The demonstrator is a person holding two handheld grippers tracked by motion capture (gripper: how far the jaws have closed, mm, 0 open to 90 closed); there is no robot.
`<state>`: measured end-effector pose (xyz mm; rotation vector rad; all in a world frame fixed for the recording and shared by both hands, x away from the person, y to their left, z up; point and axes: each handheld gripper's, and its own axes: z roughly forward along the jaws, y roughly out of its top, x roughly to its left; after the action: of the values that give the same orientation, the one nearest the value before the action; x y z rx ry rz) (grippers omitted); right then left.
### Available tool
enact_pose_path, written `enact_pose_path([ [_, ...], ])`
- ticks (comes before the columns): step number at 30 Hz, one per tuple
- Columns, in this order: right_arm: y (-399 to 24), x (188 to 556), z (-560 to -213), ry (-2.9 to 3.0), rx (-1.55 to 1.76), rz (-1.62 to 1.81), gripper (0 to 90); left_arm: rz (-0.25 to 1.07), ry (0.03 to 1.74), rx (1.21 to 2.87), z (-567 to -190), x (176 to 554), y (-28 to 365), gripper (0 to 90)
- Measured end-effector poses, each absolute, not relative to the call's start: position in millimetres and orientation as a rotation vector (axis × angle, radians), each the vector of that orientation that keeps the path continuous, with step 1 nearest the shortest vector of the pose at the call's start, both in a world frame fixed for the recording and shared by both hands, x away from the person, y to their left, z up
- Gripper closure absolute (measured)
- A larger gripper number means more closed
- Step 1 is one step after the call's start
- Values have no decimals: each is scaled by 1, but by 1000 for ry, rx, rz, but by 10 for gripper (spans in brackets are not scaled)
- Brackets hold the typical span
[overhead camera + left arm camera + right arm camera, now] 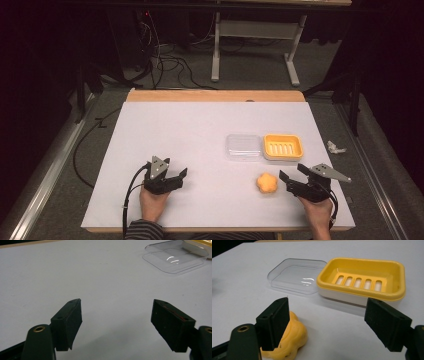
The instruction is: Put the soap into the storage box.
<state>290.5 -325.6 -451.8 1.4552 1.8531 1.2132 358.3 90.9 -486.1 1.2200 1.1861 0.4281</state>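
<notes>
A person seated at a white table (200, 130) holds a two-jaw gripper in each hand, with the work of putting a soap away apparently at its opening stage. The orange, flower-shaped soap (267, 183) lies loose on the table surface, near the person's edge and just in front of the right gripper (291, 177), whose jaws stand spread with nothing pinched between them. In the right gripper view the soap (292, 340) sits beside and partly behind the left-hand jaw rather than squarely in the gap, so a grasp does not look lined up yet. Farther back, the yellow soap dish (283, 146) with its slotted insert stands empty, and its clear lid (243, 147) lies on the table touching the dish's left side. The left gripper (176, 175) rests well apart from all this on the person's left, its jaws likewise spread over bare tabletop, with the clear lid (175, 258) seen at the far right of its own view. Judged from how things lie, the lid is already off and the dish is ready to receive; still to come would be picking up the soap, setting it in the dish and, presumably, fitting the lid back on.
</notes>
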Motion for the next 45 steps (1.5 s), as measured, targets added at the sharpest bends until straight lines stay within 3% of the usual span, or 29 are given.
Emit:
enact_pose_path([
  [45,-271,293,-456,2197,1294,997,175,427,1196,1215,-486,359,90,247],
])
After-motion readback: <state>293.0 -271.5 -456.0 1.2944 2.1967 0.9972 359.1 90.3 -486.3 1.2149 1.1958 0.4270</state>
